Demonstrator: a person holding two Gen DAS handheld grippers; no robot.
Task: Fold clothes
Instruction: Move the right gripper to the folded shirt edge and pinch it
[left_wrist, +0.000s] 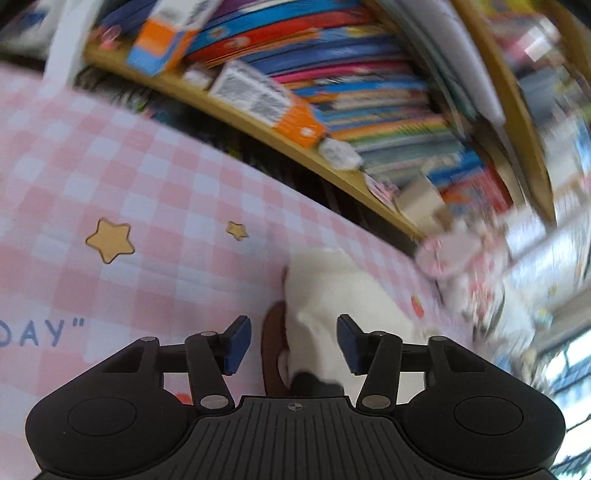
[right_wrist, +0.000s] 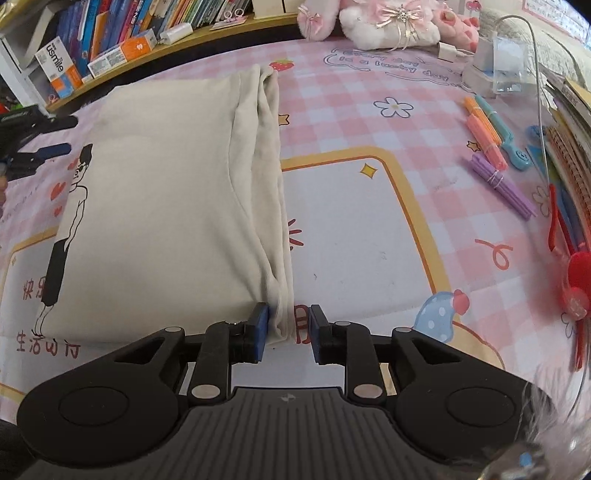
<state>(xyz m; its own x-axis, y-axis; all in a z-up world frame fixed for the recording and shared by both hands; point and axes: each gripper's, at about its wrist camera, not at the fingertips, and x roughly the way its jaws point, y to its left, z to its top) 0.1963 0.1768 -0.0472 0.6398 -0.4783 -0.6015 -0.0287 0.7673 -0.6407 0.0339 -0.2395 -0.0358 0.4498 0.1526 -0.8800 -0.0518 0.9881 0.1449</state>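
- Lying flat on the pink checked table (right_wrist: 369, 92), the cream T-shirt (right_wrist: 159, 206) was folded into a rough rectangle, its printed cartoon figure (right_wrist: 70, 206) along the left edge and bunched folds running down its right edge.
- The right gripper (right_wrist: 286, 328) sat at the near right corner of the shirt; its jaws stood a little apart, the left pad touching the bunched hem, the right pad clear of it, so the cloth lay between them without being pinched.
- In the blurred left wrist view the left gripper (left_wrist: 293, 341) hung over the table with its jaws parted and nothing held; cream cloth (left_wrist: 332, 288) and a brown printed band lay beyond the gap.
- In the right wrist view the left gripper (right_wrist: 33, 147) showed at the far left, just beside the shirt's left edge and not touching it.
- A shelf of books (right_wrist: 147, 22) ran along the far side, with plush toys (right_wrist: 373, 26) to its right.
- Bundles of coloured sticks (right_wrist: 491, 155) lay on the table at the right, well apart from the shirt.
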